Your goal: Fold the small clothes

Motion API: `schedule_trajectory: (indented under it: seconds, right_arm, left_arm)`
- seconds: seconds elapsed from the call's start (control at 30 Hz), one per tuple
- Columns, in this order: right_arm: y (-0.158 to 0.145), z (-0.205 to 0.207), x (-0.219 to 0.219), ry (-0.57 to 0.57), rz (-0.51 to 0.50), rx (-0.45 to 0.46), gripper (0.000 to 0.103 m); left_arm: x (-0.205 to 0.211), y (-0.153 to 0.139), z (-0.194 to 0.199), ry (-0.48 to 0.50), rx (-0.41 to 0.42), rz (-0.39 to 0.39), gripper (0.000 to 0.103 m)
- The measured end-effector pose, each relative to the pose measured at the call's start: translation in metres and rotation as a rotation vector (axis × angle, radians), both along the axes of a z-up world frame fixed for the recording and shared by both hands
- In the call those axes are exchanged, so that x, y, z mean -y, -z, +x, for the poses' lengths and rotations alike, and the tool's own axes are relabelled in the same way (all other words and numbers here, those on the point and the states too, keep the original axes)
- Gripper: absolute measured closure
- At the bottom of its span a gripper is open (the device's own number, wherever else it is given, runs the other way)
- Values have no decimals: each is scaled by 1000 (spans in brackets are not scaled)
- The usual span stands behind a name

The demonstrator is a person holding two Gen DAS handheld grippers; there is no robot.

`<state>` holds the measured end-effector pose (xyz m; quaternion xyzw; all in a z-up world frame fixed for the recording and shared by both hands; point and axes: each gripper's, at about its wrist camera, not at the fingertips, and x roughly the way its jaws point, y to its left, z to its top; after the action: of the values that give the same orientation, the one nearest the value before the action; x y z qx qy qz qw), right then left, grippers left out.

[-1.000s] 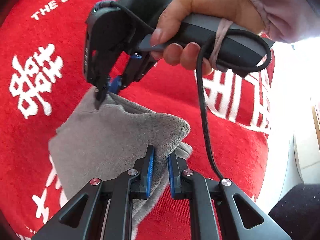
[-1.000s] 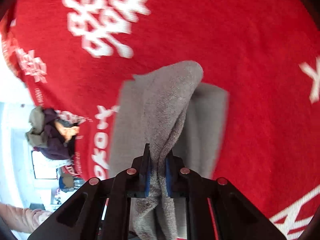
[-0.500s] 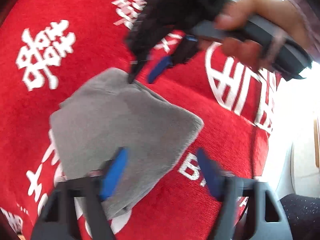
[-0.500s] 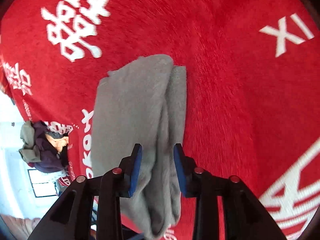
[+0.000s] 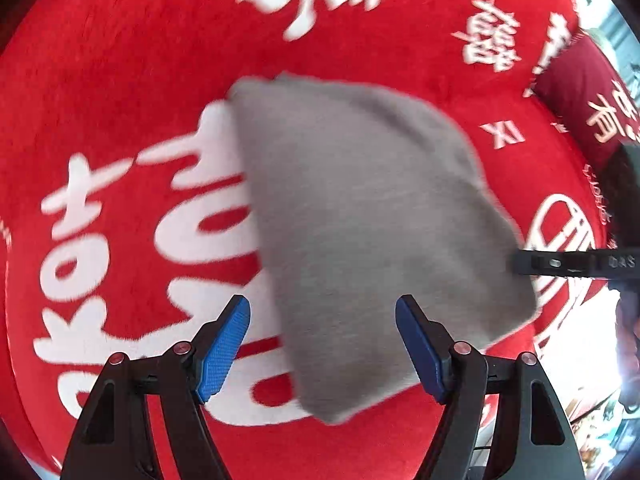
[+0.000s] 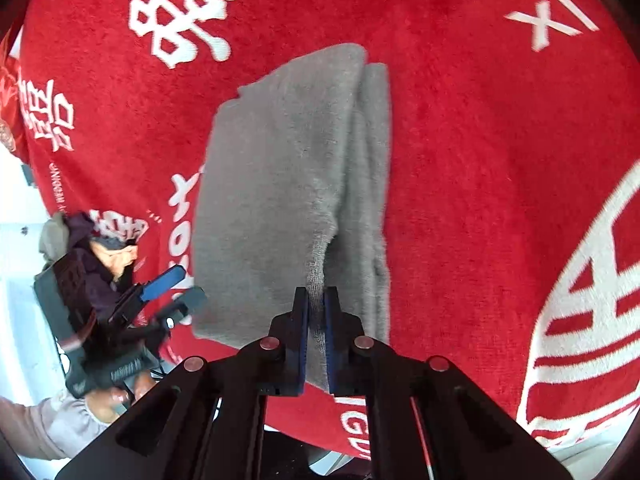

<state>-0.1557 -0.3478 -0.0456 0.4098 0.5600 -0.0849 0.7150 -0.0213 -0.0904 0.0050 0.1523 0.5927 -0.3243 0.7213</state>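
A grey folded cloth (image 5: pixel 360 216) lies flat on a red blanket with white lettering (image 5: pixel 120 80). My left gripper (image 5: pixel 322 344) is open wide and empty, its blue pads either side of the cloth's near end. In the right wrist view the cloth (image 6: pixel 280 184) shows two layers, and my right gripper (image 6: pixel 316 320) is shut on its near edge. The left gripper (image 6: pixel 168 288) also shows there at the cloth's left edge, open. A finger of the right gripper (image 5: pixel 576 262) shows at the right of the left wrist view.
A pile of dark and tan clothes (image 6: pixel 80 240) lies at the blanket's left edge in the right wrist view. A dark red cushion with white characters (image 5: pixel 580 96) sits at the upper right. White floor (image 6: pixel 24 280) lies beyond the blanket.
My left gripper let go of the cloth, opened wide and swung round to another side. My right gripper opened, then shut again on the cloth's near edge. The cloth now lies flat.
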Motion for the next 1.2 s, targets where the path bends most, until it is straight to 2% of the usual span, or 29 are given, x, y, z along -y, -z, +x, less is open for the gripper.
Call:
schedule_trajectory:
  seconds: [0.13,0.2,0.33,0.57,0.77,1.03,1.13,1.2]
  right_arm:
    - [29,-21,5,20,-3,-75,96]
    - [33,-25,5,33,1,-59,96]
    - [28,-26,4,17,-15,-61,95]
    - [17,-25,-6,28,-31,-92,94]
    - [8,-29,-12,80,-48,-111,94]
    - [0,-33,-15,102,-65,-146,94]
    - [-1,-33,-15,109,-66,-151,94]
    - [-1,-31,-15,108,-66,-151,94]
  left_arm:
    - [-14,34,-8,37,-36,56,27]
    - [-20,39,-13,47,-34,48,27]
    - [-25,38,-9,20,-69,44,27]
    - [-29,26,-6,25,-93,86,27]
    - [-29,22,-6,7,-117,100,27]
    - [-31,18,-6,-8,-105,107,26]
    - [-30,19,-5,-16,-107,113,1]
    - [-29,19,-5,-17,-113,104,1]
